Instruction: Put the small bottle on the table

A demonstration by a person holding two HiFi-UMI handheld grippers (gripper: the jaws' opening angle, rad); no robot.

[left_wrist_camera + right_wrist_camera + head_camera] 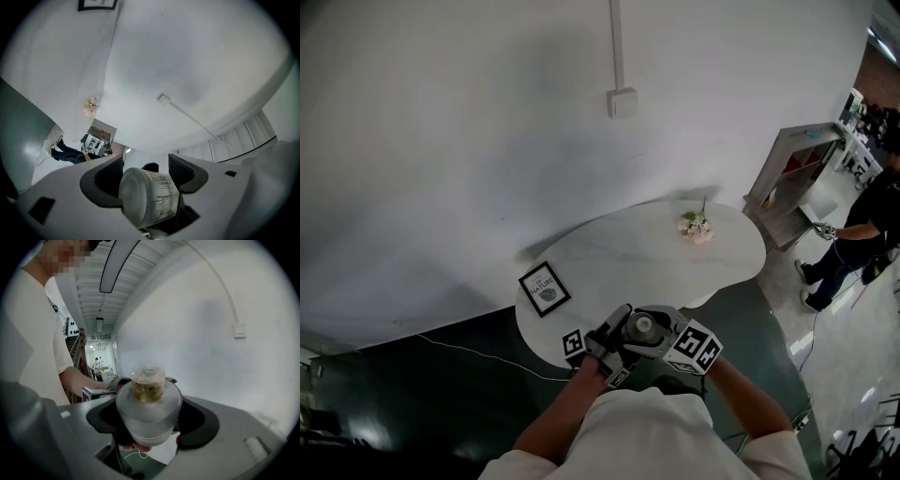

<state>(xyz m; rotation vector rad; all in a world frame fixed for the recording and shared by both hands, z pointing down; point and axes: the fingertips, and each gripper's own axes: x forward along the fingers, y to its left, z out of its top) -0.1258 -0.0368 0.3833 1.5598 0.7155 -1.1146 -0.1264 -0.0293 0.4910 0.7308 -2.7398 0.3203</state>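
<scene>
**Small bottle held in both grippers above counter edge**

Held up in the air over the near rim of the white counter [628, 244], not resting on it: the small bottle [642, 326]. Closed on it from one side with the fingers of the left gripper [145, 171], printed label running along them. Clamped on its frosted body from the other side with the fingers of the right gripper [152, 419], clear cap [148, 383] pointing away. Farther back on the counter, a framed picture [545, 289] at left and flowers [696, 226] near the far rim.
</scene>
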